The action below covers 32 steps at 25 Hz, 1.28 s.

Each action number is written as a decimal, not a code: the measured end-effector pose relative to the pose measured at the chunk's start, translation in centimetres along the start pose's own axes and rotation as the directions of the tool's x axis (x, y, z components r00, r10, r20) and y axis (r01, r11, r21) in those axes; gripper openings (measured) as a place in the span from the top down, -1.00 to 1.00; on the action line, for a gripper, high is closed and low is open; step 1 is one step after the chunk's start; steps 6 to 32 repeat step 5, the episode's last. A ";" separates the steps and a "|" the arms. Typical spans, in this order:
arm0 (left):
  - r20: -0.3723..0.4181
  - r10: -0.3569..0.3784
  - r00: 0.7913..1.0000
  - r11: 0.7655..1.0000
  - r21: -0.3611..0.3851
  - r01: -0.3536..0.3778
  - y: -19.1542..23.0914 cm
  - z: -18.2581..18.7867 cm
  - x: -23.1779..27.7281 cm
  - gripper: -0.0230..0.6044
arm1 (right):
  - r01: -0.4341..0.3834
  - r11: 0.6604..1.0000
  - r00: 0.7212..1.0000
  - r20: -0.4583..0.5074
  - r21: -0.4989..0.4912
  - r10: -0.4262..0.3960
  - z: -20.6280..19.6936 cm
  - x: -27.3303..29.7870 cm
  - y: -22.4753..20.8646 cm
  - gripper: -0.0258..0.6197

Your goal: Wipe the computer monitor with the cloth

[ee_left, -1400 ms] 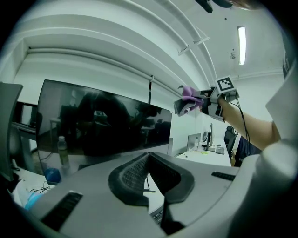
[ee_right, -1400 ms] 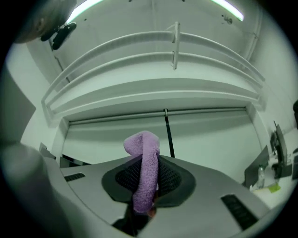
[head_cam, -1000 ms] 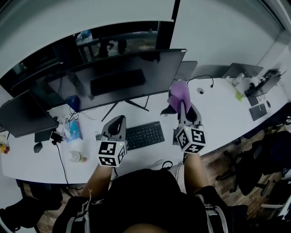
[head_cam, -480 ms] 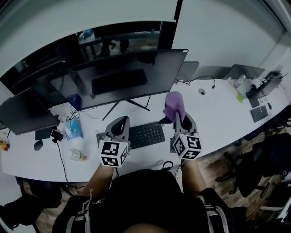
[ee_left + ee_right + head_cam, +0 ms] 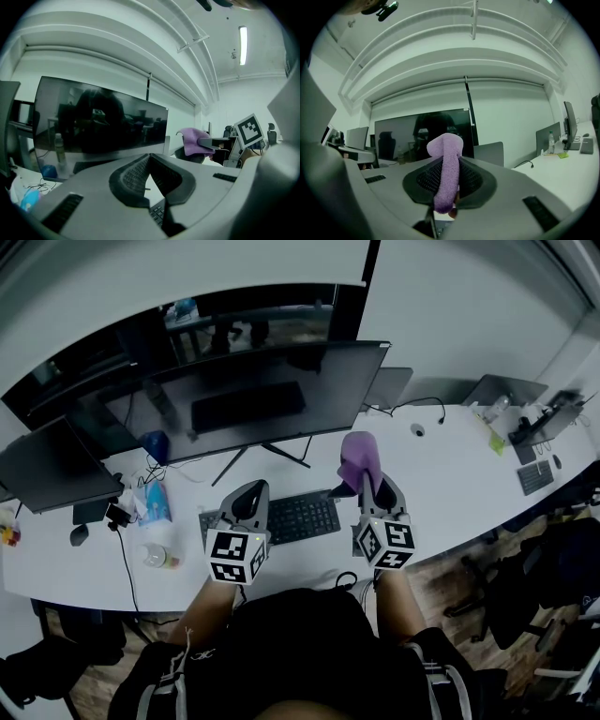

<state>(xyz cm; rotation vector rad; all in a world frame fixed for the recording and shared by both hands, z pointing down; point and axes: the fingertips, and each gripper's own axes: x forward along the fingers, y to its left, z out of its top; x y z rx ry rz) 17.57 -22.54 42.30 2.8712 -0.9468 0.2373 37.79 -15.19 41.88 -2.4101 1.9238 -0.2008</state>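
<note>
The wide dark monitor point(image 5: 253, 399) stands at the back of the white desk point(image 5: 450, 465), its screen off and reflecting the room. My right gripper point(image 5: 361, 474) is shut on a purple cloth point(image 5: 357, 457) and hovers in front of the monitor's right end, above the keyboard point(image 5: 295, 517). In the right gripper view the cloth point(image 5: 447, 171) stands up between the jaws with the monitor point(image 5: 422, 136) ahead. My left gripper point(image 5: 246, 500) is shut with nothing in it, held over the keyboard's left part. The left gripper view shows the monitor point(image 5: 98, 122) and the cloth point(image 5: 194, 140) off to the right.
A second dark screen point(image 5: 47, 470) stands at the desk's left, with a blue packet point(image 5: 153, 505), a small bottle point(image 5: 157, 560), a mouse point(image 5: 79, 535) and cables nearby. A laptop point(image 5: 497, 388) and small items lie at the far right. Office chairs point(image 5: 553, 559) stand on the floor at right.
My right gripper with the cloth has drawn back from the monitor's right edge toward me and slightly left. The left gripper has stayed nearly still.
</note>
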 end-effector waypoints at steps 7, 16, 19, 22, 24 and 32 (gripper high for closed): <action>0.001 -0.001 1.000 1.000 0.003 0.001 -0.1 0.0 -0.6 0.89 | 0.006 1.000 1.000 0.000 0.000 -0.006 -0.1 -0.5 0.0 0.68; 0.001 -0.001 1.000 1.000 0.003 0.001 -0.1 0.0 -0.6 0.89 | 0.006 1.000 1.000 0.000 0.000 -0.006 -0.1 -0.5 0.0 0.68; 0.001 -0.001 1.000 1.000 0.003 0.001 -0.1 0.0 -0.6 0.89 | 0.006 1.000 1.000 0.000 0.000 -0.006 -0.1 -0.5 0.0 0.68; 0.001 -0.001 1.000 1.000 0.003 0.001 -0.1 0.0 -0.6 0.89 | 0.006 1.000 1.000 0.000 0.000 -0.006 -0.1 -0.5 0.0 0.68; 0.001 -0.001 1.000 1.000 0.003 0.001 -0.1 0.0 -0.6 0.89 | 0.006 1.000 1.000 0.000 0.000 -0.006 -0.1 -0.5 0.0 0.68; 0.001 -0.001 1.000 1.000 0.003 0.001 -0.1 0.0 -0.6 0.89 | 0.006 1.000 1.000 0.000 0.000 -0.006 -0.1 -0.5 0.0 0.68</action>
